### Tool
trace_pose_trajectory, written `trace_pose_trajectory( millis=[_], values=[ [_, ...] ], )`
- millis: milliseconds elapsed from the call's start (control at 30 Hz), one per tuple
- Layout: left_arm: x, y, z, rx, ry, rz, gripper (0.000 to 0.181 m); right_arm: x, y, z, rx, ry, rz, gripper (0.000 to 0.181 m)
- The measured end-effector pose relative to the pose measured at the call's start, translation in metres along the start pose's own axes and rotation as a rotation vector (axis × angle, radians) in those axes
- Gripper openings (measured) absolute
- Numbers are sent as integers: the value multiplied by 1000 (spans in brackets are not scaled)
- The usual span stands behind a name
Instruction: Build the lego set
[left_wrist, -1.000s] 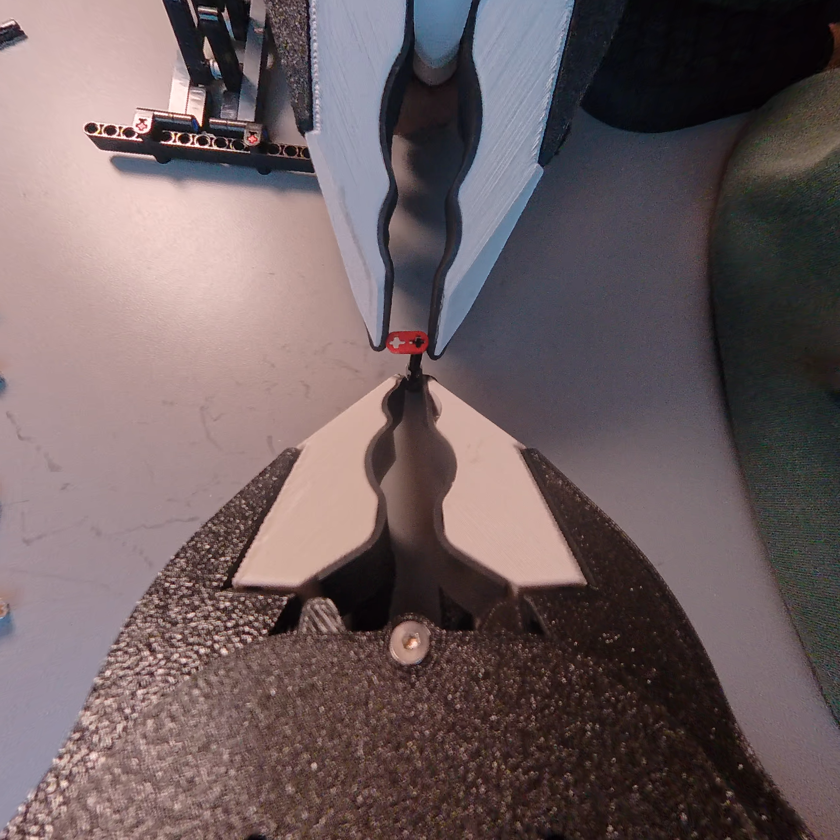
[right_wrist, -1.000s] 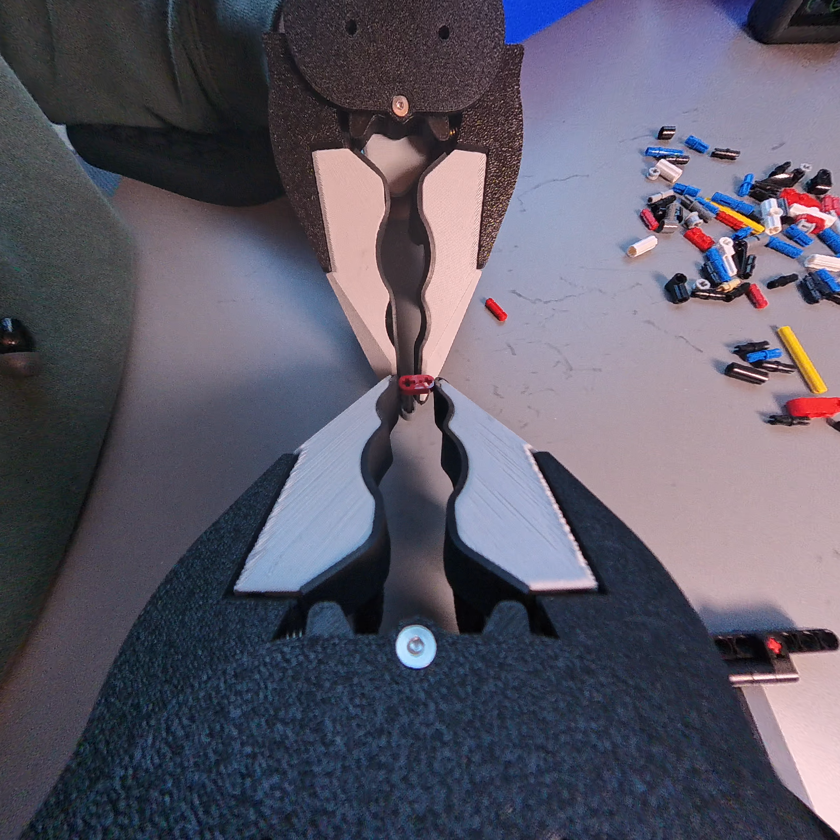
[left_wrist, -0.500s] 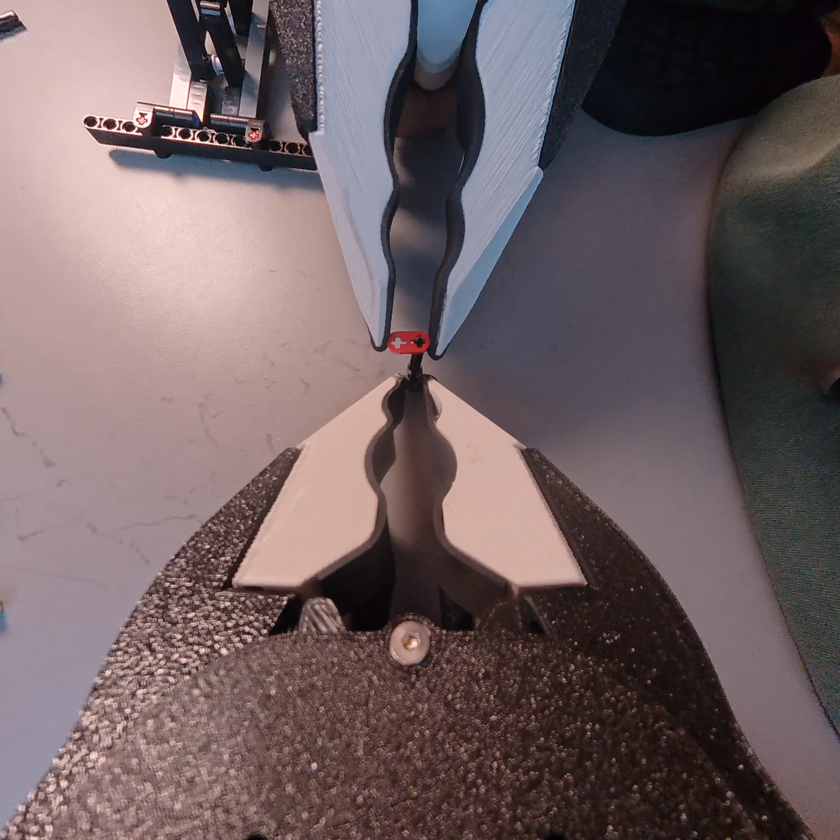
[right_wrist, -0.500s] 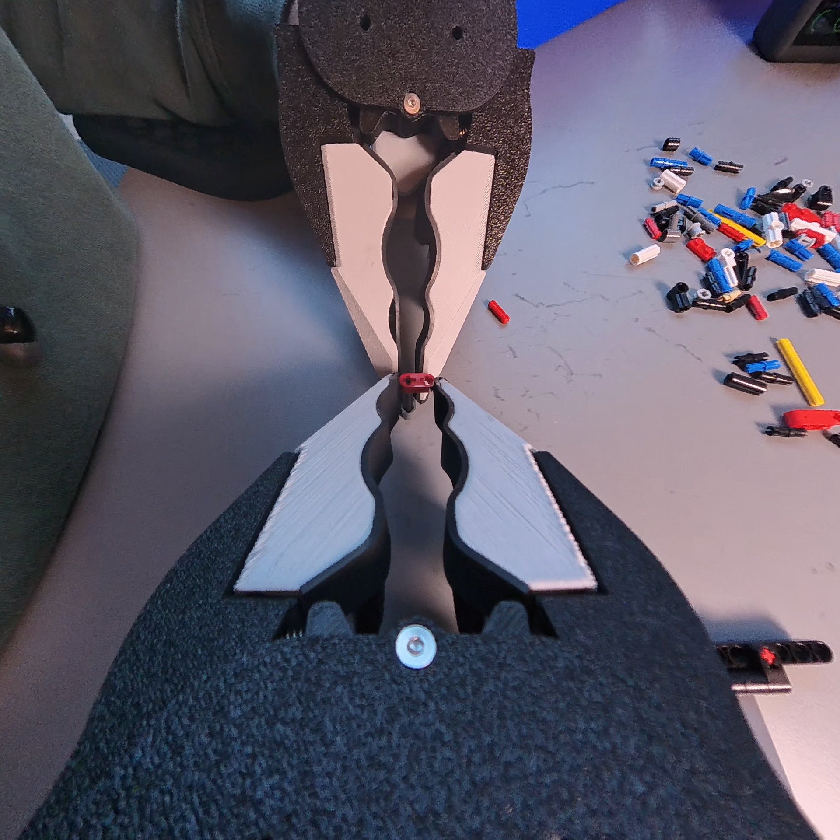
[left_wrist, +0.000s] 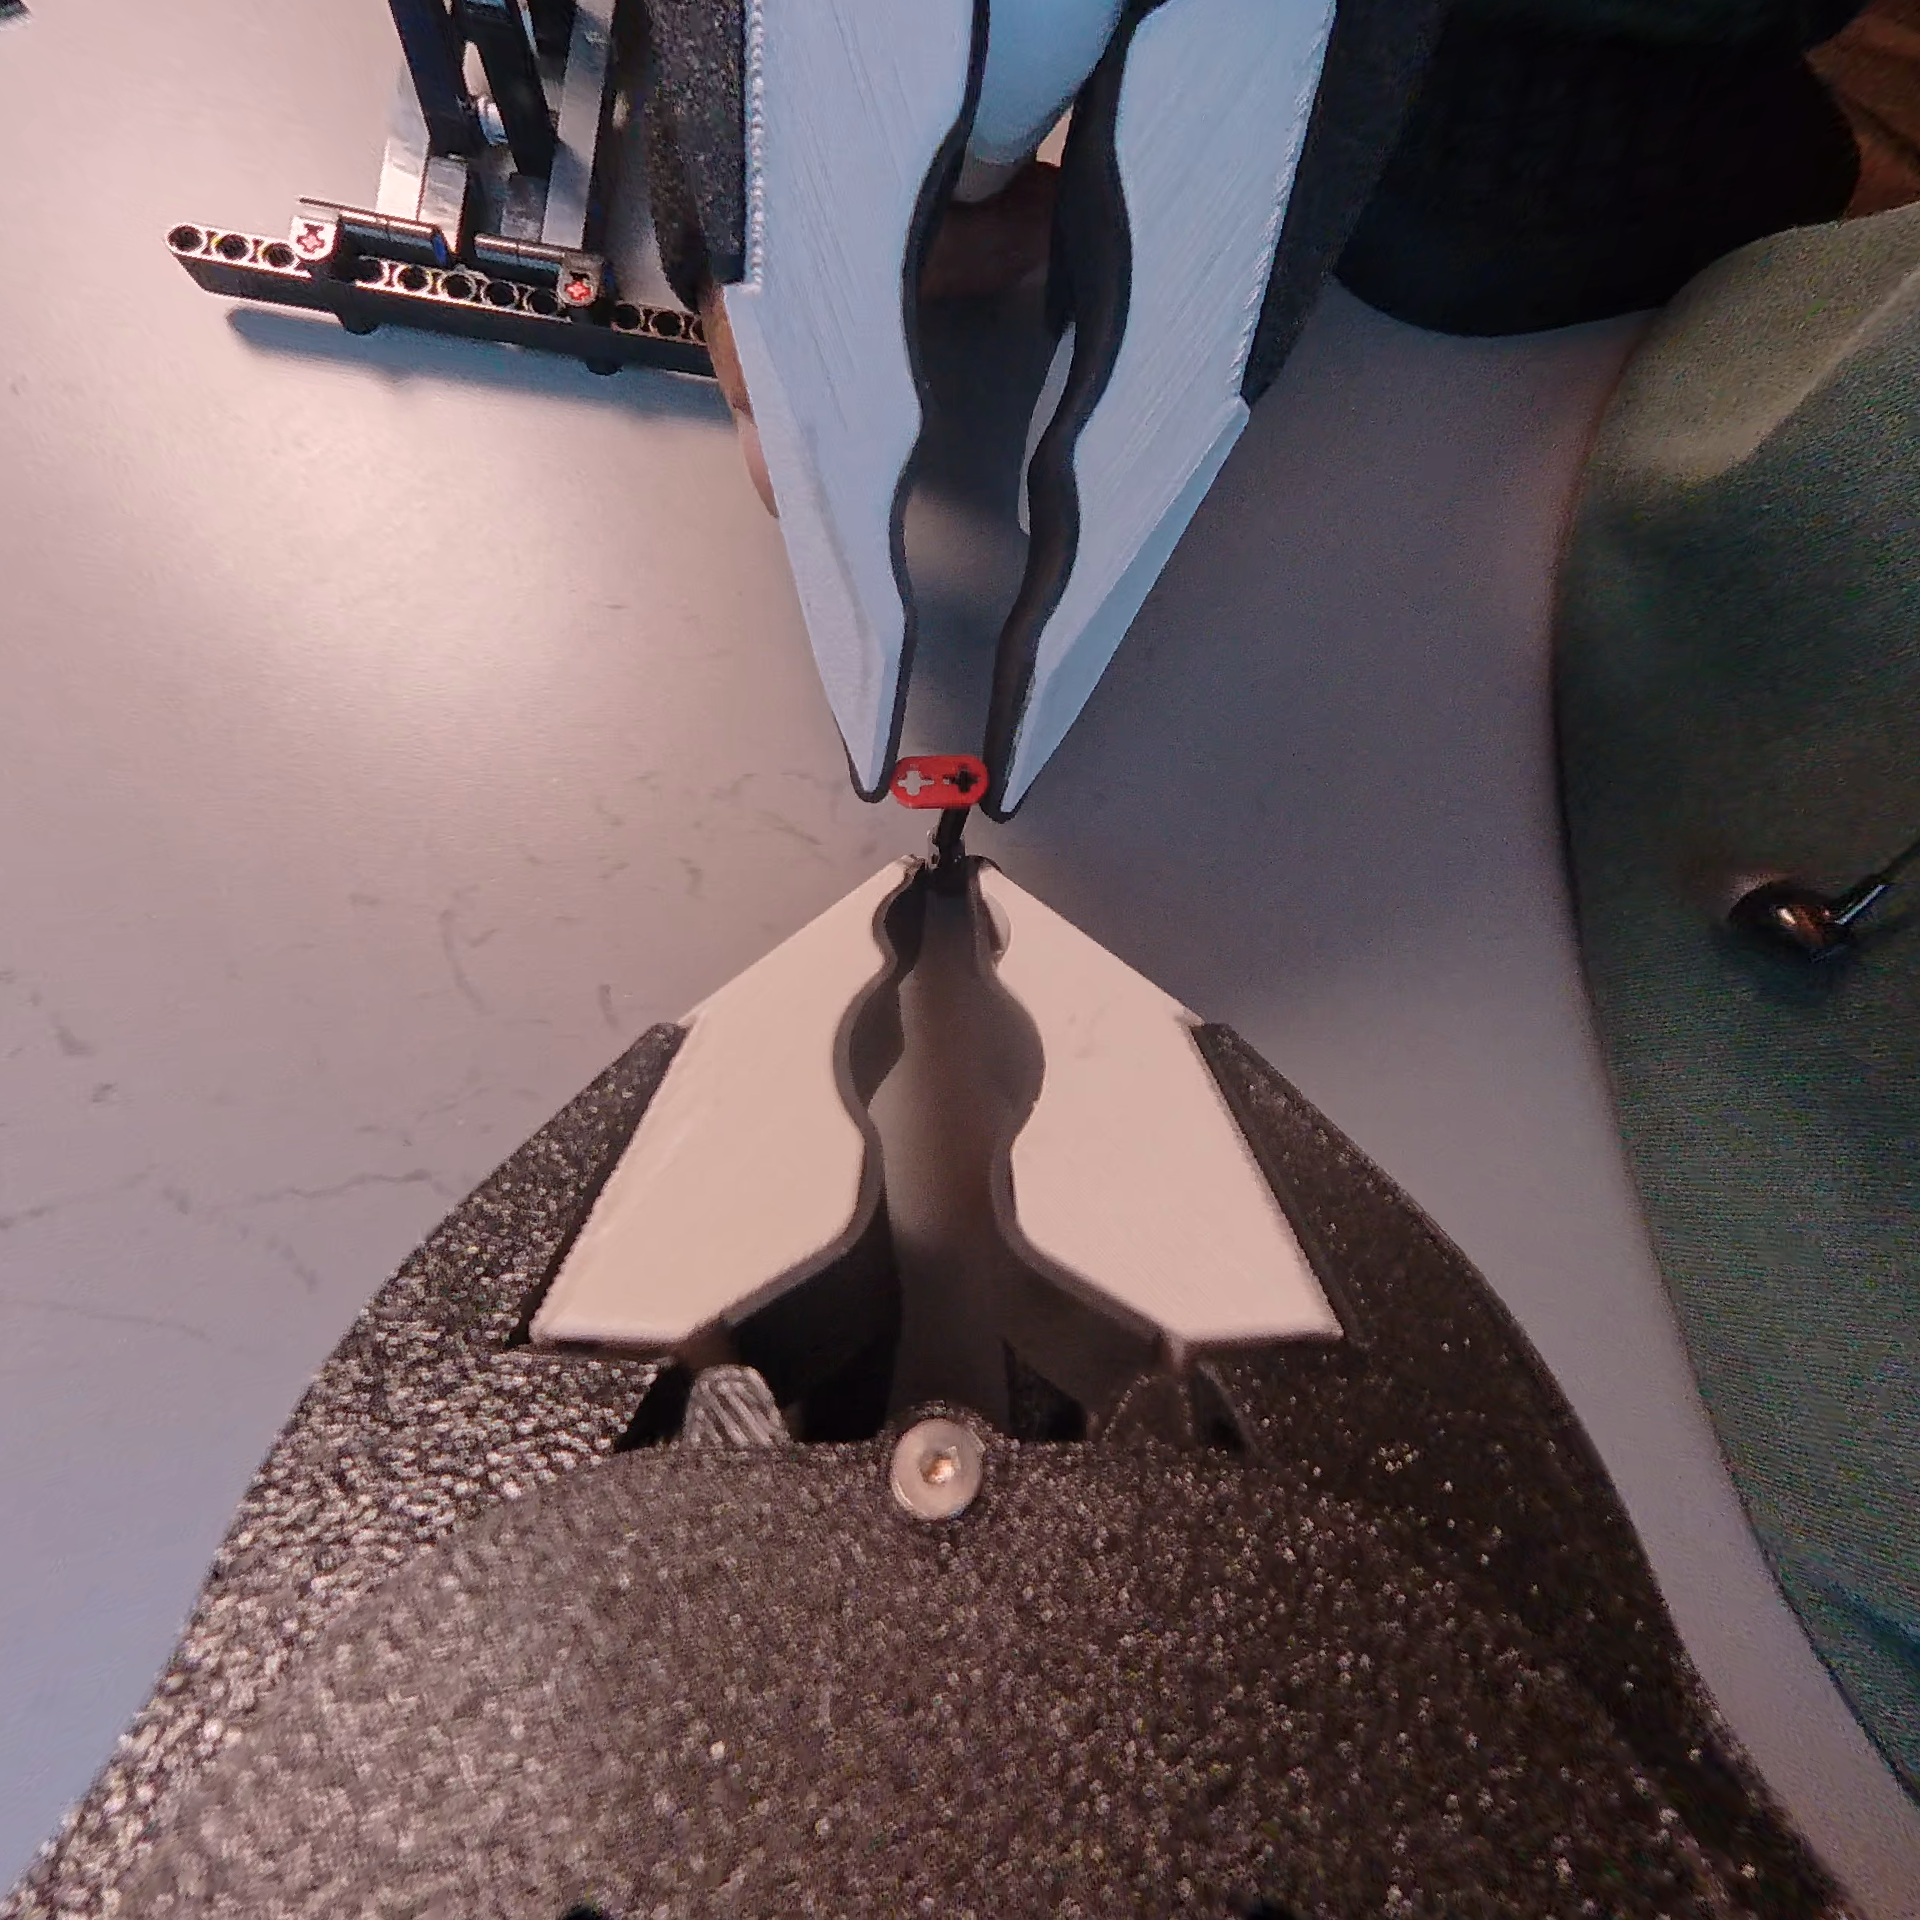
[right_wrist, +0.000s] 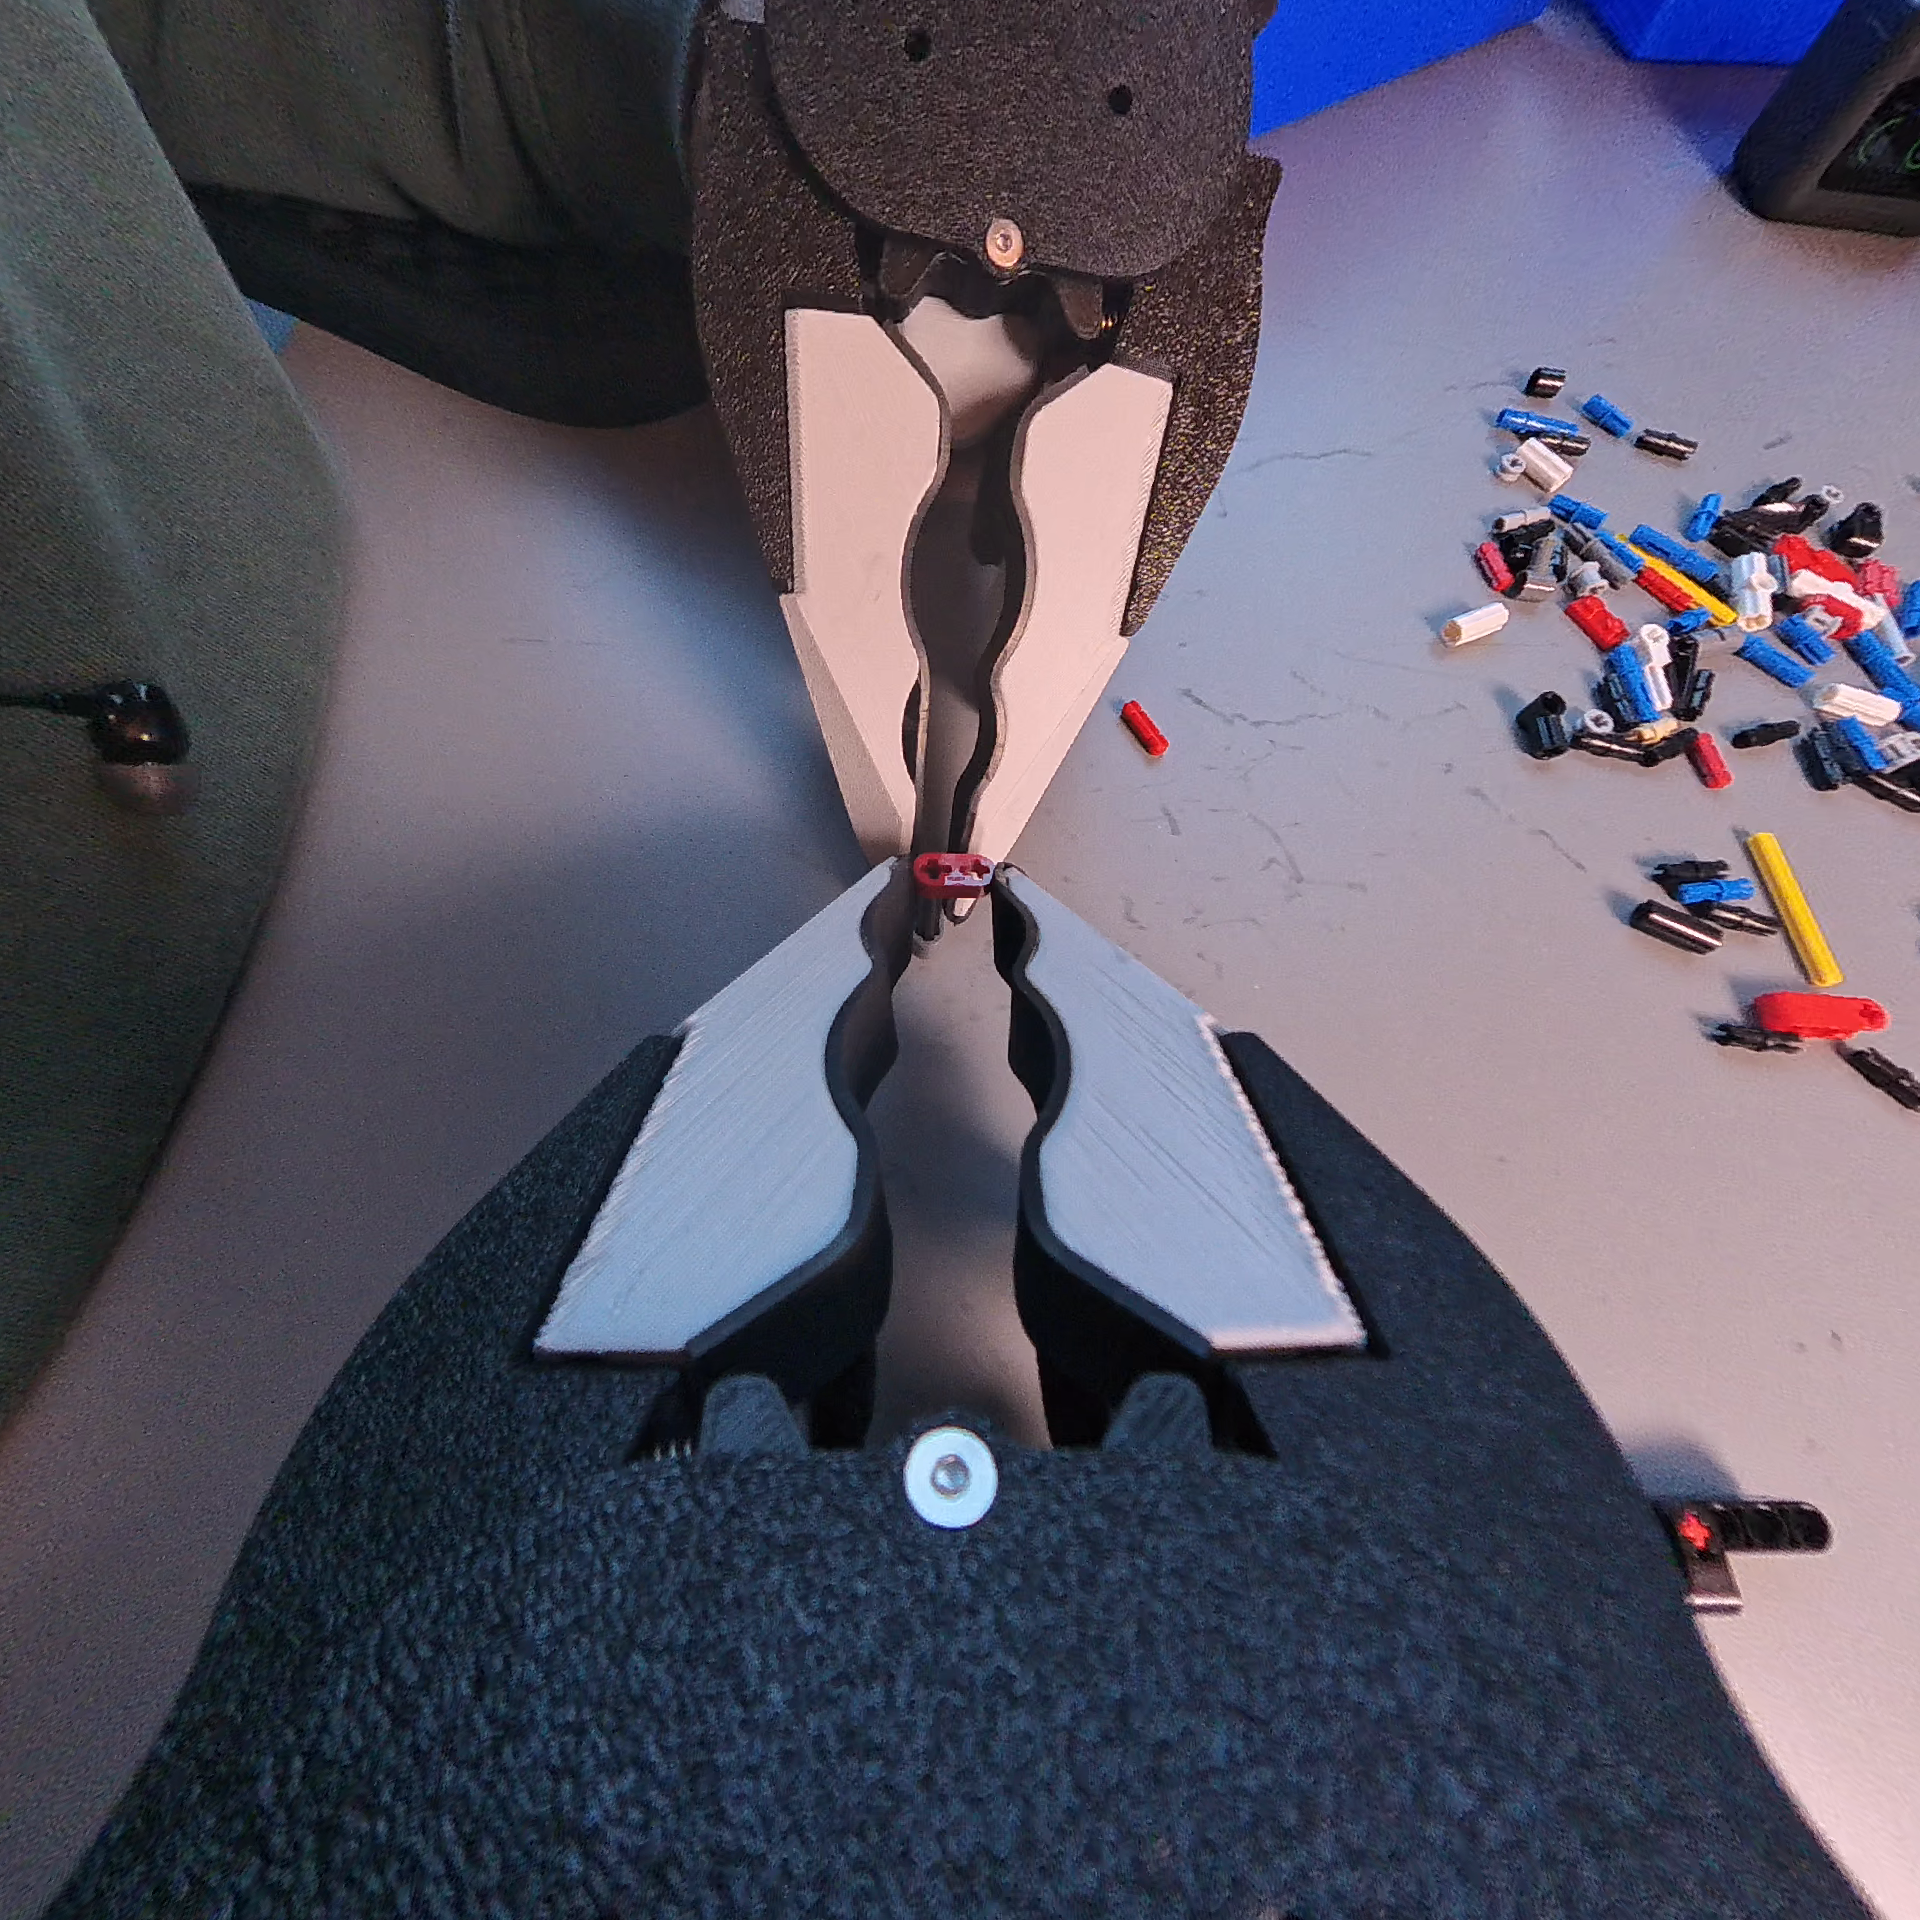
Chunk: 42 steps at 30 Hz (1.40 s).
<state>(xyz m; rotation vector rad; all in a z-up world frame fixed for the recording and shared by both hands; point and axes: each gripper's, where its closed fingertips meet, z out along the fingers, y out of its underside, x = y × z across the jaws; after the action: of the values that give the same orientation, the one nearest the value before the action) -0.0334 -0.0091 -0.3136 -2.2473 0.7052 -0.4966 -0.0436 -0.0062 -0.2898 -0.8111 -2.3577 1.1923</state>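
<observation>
Right gripper clamps small red 2-hole connector between its tips, above grey table. Left gripper pinches thin black axle, tip-to-tip with right; axle end sits in connector hole. Black beam assembly at 11 o'clock in left view. Loose parts pile at 2 o'clock in right view.
</observation>
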Motion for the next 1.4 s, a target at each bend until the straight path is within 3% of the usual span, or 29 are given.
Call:
trace_pose_trajectory(
  millis=[133,367,533,967,1400],
  values=[
    [3,1,-4,16,56,-83,12,-2,-1,0,4,18,-43,15],
    [5,-25,-22,199,241,-403,15,-2,-2,-1,13,53,-112,15],
    [-2,-28,-20,224,296,-589,6,1,-1,-1,9,73,-112,15],
    [-6,-26,-16,197,270,-678,13,4,-1,-1,-15,146,-99,15],
    [3,-27,-13,148,349,-654,8,-2,-2,-1,-21,136,-77,15]
  ],
)
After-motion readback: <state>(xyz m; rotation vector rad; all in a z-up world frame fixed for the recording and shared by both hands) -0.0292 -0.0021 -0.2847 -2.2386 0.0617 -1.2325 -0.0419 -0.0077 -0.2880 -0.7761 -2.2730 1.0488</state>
